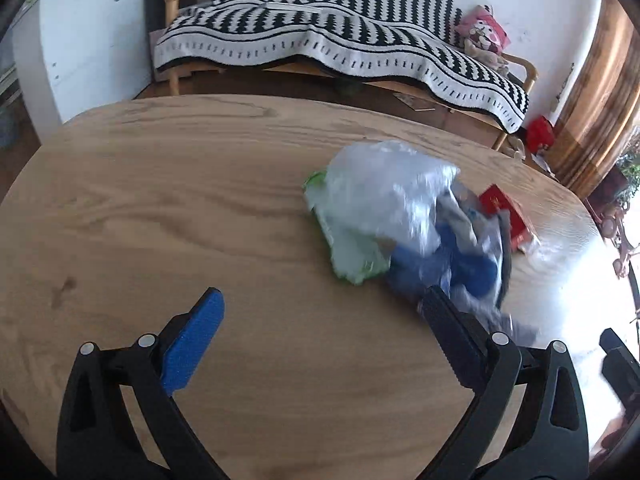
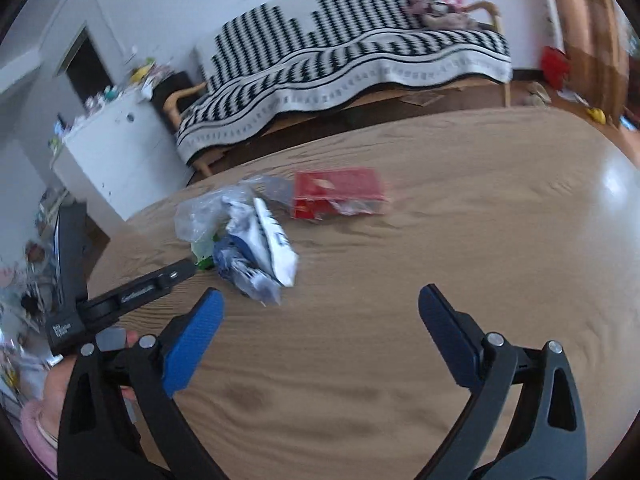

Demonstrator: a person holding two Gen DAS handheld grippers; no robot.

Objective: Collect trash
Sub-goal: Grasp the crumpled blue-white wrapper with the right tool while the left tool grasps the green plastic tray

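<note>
A heap of trash lies on the wooden table: a clear plastic bag over a green wrapper, a blue and white wrapper and a red box. My left gripper is open and empty, its right finger just at the blue wrapper's near edge. In the right wrist view my right gripper is open and empty over bare table, nearer than the blue and white wrapper, clear bag and red box. The left gripper's arm shows at the left.
A sofa with a black and white blanket stands beyond the table, with a pink plush toy on it. A white cabinet stands at the left. A red object lies on the floor at the right.
</note>
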